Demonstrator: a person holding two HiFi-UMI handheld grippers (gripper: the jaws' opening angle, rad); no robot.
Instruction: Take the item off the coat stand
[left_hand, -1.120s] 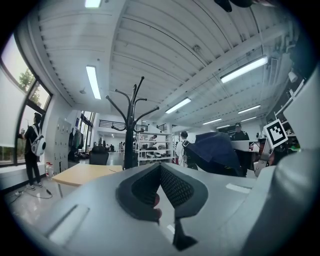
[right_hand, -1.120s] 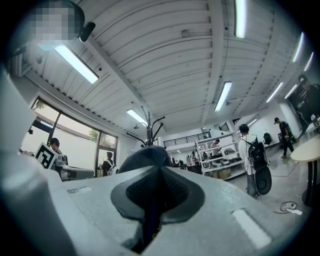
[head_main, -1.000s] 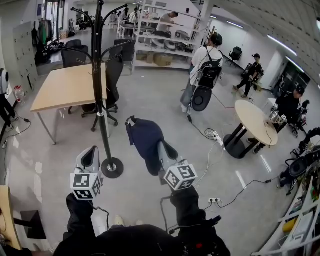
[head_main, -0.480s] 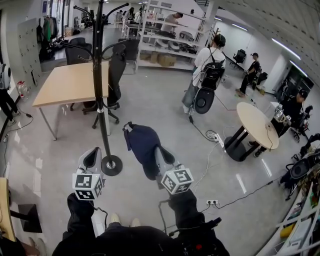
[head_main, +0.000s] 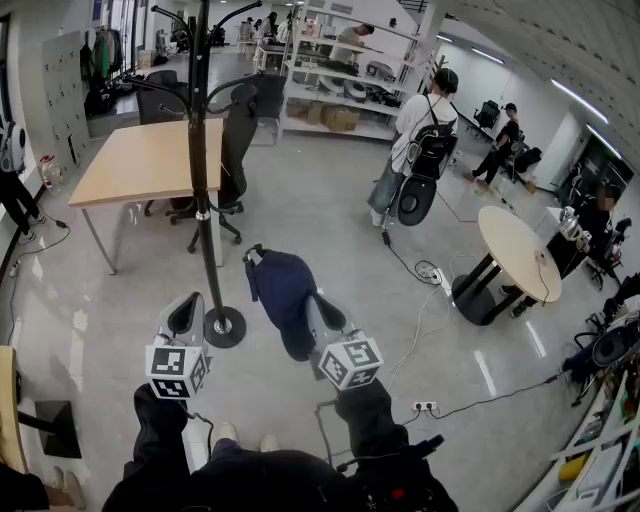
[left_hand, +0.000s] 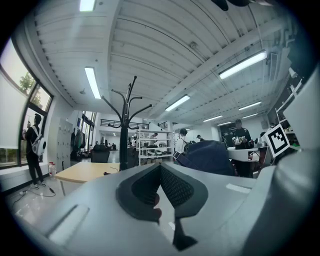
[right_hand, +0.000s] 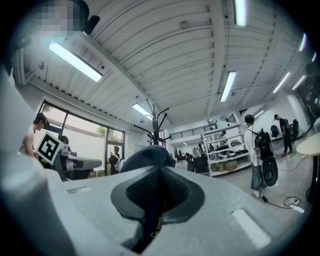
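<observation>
The black coat stand (head_main: 197, 150) rises from its round base (head_main: 224, 327) on the floor ahead of me on the left, and its hooks are bare. A navy blue bag (head_main: 283, 295) hangs clear of the stand, to its right. My right gripper (head_main: 318, 318) is shut on it, with a dark strap pinched between the pads (right_hand: 150, 200). The bag's bulk bulges above the jaws (right_hand: 145, 157). My left gripper (head_main: 185, 315) is shut and empty, just left of the stand's base. In the left gripper view the stand (left_hand: 123, 130) and the bag (left_hand: 207, 155) show beyond the left gripper (left_hand: 160, 185).
A wooden table (head_main: 140, 160) and an office chair (head_main: 235, 130) stand behind the coat stand. A round table (head_main: 515, 250) is at the right, with cables and a power strip (head_main: 430, 270) on the floor. A person with a backpack (head_main: 415, 150) stands ahead, before shelving (head_main: 340, 80).
The right gripper and the bag have drifted slightly left and lower in the head view. The left gripper has barely moved. Both stay shut.
</observation>
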